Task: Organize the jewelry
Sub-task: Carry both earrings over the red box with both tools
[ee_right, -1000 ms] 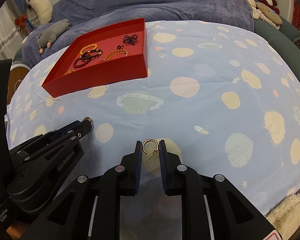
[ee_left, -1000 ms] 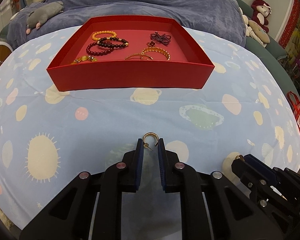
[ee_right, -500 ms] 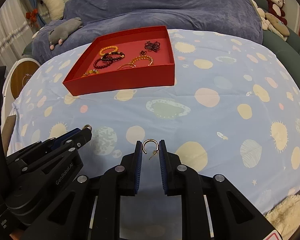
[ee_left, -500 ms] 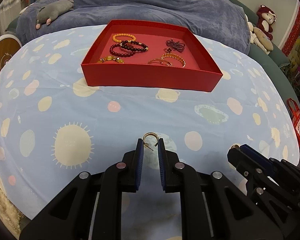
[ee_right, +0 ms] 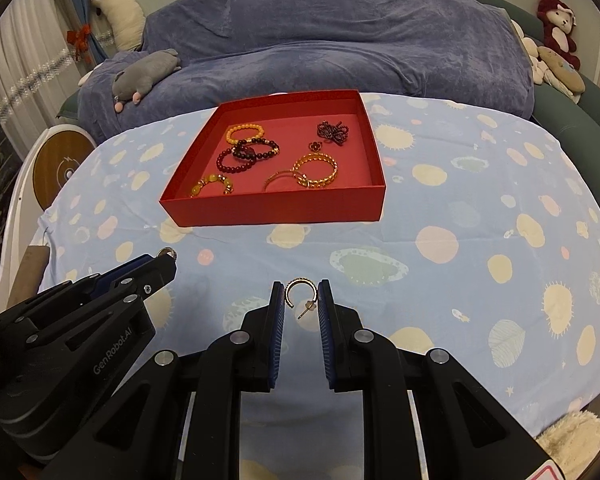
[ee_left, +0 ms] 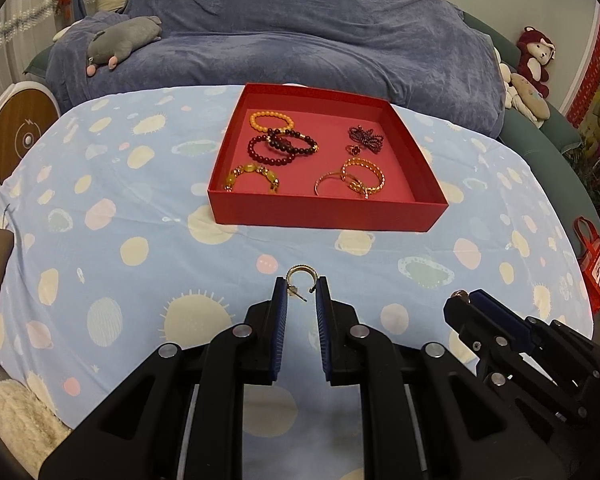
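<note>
1. Step in hand: each gripper carries one small gold hoop earring toward the box. The left gripper [ee_left: 300, 292] is clenched on a hoop earring [ee_left: 299, 274], pinched at its fingertips with the post pointing inward; the right gripper [ee_right: 301, 296] is clenched likewise on the matching hoop earring [ee_right: 300, 290].
2. Both earrings hang above the planet-print cloth [ee_left: 112, 256] on the bench, well short of the red box [ee_left: 324, 210].
3. Next move, as I judge it: bring each gripper over the box's near wall, lower it and release over bare lining.
4. Inside lie an orange bead bracelet [ee_left: 271, 120], dark red bead bracelets [ee_left: 280, 148], a yellow stone bracelet [ee_left: 252, 176], gold bangles [ee_left: 354, 178], a clover ring [ee_left: 355, 150] and a beaded bow [ee_left: 366, 136], so free spots are few.
5. Nothing stands between grippers and box; the near wall must be cleared. A grey plush toy [ee_left: 120, 42] lies on the blue sofa [ee_left: 300, 40] beyond.
</note>
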The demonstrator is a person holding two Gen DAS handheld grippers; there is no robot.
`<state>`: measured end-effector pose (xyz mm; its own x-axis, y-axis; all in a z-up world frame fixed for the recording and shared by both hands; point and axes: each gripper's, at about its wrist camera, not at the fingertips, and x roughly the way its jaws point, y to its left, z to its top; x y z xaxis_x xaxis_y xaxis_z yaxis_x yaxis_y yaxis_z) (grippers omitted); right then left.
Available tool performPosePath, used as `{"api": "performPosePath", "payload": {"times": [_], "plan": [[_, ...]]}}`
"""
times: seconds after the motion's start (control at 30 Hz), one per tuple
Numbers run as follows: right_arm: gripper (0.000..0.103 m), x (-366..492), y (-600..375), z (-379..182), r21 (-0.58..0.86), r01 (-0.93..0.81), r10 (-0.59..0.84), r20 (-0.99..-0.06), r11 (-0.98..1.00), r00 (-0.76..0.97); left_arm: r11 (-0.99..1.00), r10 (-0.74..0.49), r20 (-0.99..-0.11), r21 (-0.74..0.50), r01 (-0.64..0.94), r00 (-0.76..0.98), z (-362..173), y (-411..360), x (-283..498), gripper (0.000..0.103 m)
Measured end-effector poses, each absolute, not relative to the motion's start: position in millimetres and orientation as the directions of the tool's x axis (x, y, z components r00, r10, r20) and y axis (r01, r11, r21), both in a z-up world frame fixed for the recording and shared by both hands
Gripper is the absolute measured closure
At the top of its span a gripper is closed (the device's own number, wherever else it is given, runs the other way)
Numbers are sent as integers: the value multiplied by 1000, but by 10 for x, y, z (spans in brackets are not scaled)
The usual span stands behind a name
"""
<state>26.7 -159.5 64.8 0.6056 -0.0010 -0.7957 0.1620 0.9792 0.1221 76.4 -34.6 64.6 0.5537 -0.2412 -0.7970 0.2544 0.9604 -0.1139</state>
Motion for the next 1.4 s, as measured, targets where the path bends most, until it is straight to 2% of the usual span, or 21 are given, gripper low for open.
{"api": "performPosePath", "payload": {"times": [0.4,0.77,1.1,1.4], "plan": [[87,632,-1610,855,137,146,12,-767,980,641,956,-255,-772,-113,269,582,901,-375,1123,89],[87,1345,-1777,899,139,150,6,-753,979,658,952,-272,-761,-126,278,589,967,-550,1854,89],[87,2118,-1976,688,125,164,-10,-768,978,641,960,-238,-780,-100,260,579,749,-761,2618,89],[87,2494,-2054,433,112,167,-15,-789,980,614,966,-212,-810,-89,244,547,443,-844,2976,89]]}}
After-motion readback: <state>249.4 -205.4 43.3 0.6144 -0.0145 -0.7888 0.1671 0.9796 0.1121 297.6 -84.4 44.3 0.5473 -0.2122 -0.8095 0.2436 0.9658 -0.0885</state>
